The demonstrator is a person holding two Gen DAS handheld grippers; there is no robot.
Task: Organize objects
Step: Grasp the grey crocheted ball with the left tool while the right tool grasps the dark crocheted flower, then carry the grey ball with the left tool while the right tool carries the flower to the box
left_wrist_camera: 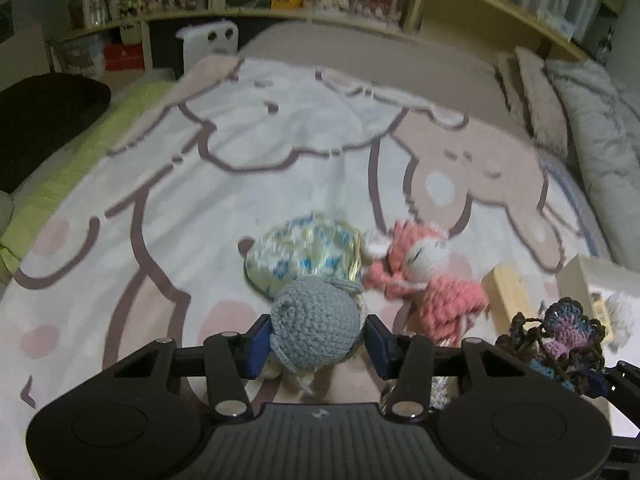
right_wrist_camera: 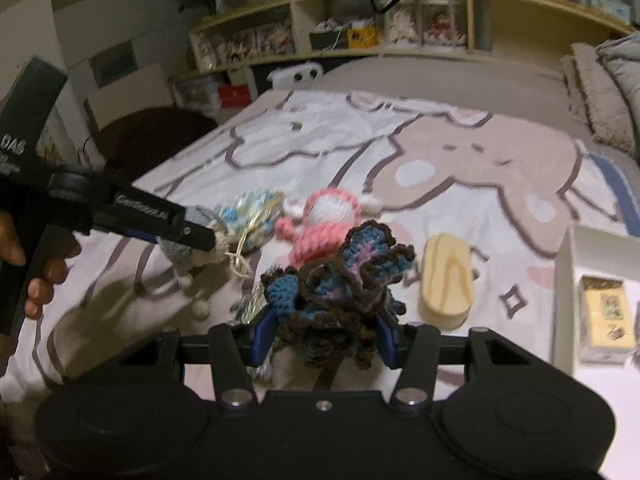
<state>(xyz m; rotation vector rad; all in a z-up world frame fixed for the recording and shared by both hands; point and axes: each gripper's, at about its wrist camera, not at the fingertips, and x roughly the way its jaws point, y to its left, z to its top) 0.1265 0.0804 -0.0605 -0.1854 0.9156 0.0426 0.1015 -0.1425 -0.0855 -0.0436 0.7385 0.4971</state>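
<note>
Grey crochet toy (left_wrist_camera: 314, 330): pinched between the blue pads of the left claw (left_wrist_camera: 316, 344); a cream cord with pompoms hangs from it toward the bed in the right wrist view.
Left claw: pressed together on the grey toy, pads touching both of its sides.
Right claw (right_wrist_camera: 324, 330): closed on a blue, pink and brown crochet flower (right_wrist_camera: 340, 276), which fills the gap between its pads.
Bed (left_wrist_camera: 160, 184): carries everything; covered by a cartoon-print blanket, with pillows along its right edge.
Pink knitted doll (left_wrist_camera: 420, 276): lying near the bed's near edge, just right of a blue-flowered drawstring pouch (left_wrist_camera: 304, 256) and touching it.
Wooden block (right_wrist_camera: 446, 280): rounded, pale, between the doll and the white box (right_wrist_camera: 564, 280) at the near right corner.
White box: holds a yellow packet (right_wrist_camera: 606, 316); probably where the things are meant to go.
Risk, trailing cord: the dangling pompoms may snag the pouch's gold string and drag it along.
Risk, soft grip: yarn compresses, so either toy could slip out if swung quickly.
Risk, crowding: both claws work close together; converging on the box at once invites a collision.
</note>
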